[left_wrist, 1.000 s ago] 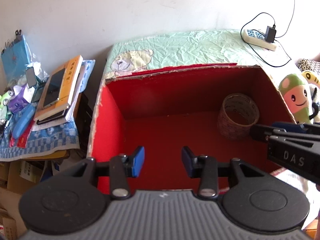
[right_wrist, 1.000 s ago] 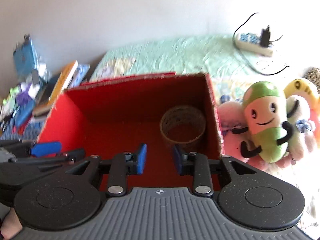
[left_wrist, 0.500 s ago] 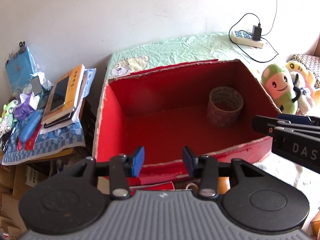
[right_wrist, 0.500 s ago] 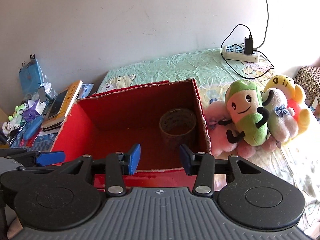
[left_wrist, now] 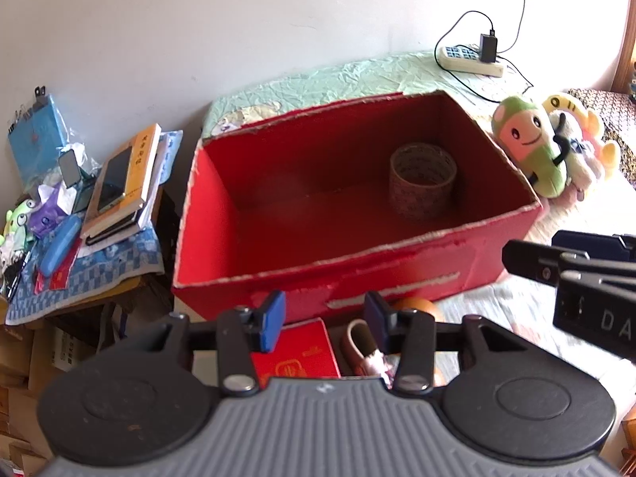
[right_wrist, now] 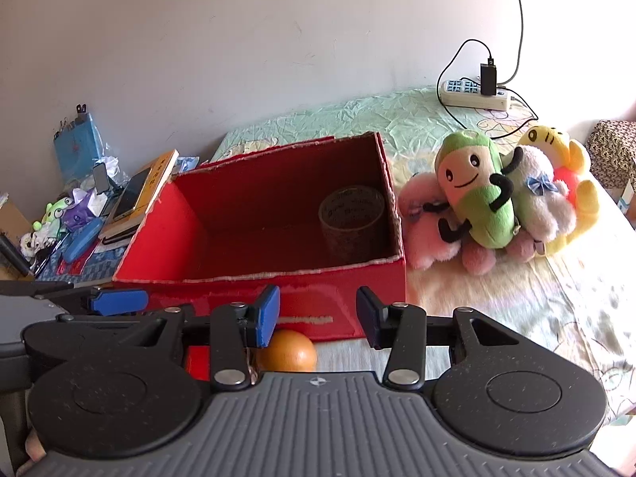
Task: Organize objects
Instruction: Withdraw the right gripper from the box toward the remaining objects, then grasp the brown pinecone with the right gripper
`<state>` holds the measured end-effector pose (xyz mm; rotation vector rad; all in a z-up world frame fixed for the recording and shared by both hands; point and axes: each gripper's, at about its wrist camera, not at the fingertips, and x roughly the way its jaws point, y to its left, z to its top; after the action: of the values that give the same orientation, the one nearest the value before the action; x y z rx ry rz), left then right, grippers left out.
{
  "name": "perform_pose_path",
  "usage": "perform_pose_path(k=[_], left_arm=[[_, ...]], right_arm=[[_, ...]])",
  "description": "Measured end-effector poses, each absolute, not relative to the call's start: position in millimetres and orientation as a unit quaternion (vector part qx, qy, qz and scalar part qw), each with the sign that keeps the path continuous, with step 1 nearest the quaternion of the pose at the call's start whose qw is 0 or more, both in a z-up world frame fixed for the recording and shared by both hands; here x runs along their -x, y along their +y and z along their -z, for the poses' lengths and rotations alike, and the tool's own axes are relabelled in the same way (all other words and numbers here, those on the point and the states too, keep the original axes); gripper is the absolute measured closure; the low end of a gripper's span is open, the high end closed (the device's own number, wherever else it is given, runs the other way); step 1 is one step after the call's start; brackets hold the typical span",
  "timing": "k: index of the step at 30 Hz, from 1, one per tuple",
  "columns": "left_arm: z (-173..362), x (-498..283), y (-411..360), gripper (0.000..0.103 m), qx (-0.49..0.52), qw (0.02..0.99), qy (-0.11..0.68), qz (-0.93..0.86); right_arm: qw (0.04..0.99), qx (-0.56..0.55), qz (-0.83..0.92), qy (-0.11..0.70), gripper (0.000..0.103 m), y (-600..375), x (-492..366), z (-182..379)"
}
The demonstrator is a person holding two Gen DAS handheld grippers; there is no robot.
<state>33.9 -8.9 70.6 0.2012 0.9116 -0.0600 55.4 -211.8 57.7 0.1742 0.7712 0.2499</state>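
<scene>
A red open box (left_wrist: pixel 397 266) (right_wrist: pixel 357 278) stands on the bed, with a brown tape roll (left_wrist: pixel 422 181) (right_wrist: pixel 351 218) in its right far corner. In front of the box lie an orange (right_wrist: pixel 287 351) (left_wrist: pixel 415 304), a small red booklet (left_wrist: pixel 304 353) and a pink baby shoe (left_wrist: pixel 363 348). My left gripper (left_wrist: pixel 324 320) is open and empty, above these items. My right gripper (right_wrist: pixel 318 316) is open and empty, above the orange; it also shows at the right of the left wrist view (left_wrist: pixel 572 262). A green plush toy (right_wrist: pixel 475 190) (left_wrist: pixel 528 143) lies with other plush toys right of the box.
A side table (left_wrist: pixel 79 262) left of the box carries books, a phone (left_wrist: pixel 113 177) and small clutter. A power strip (right_wrist: pixel 475 93) with a charger and cables lies at the far end of the bed. The wall stands close behind.
Both grippers have pulled back and up from inside the box to in front of it. The orange, booklet and shoe have come into view. The right gripper's jaws have widened.
</scene>
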Motion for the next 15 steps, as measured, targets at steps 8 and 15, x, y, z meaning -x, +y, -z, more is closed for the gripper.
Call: perform_pose_path(k=[8, 15], left_arm=[[-55, -26, -14, 0.051, -0.101, 0.883, 0.458, 0.017], [-41, -28, -23, 0.050, -0.101, 0.871, 0.480, 0.004]], right_arm=[[0.898, -0.072, -0.136, 0.411, 0.057, -211, -52, -37], [0.879, -0.060, -0.161, 0.444, 0.056, -214, -61, -26]])
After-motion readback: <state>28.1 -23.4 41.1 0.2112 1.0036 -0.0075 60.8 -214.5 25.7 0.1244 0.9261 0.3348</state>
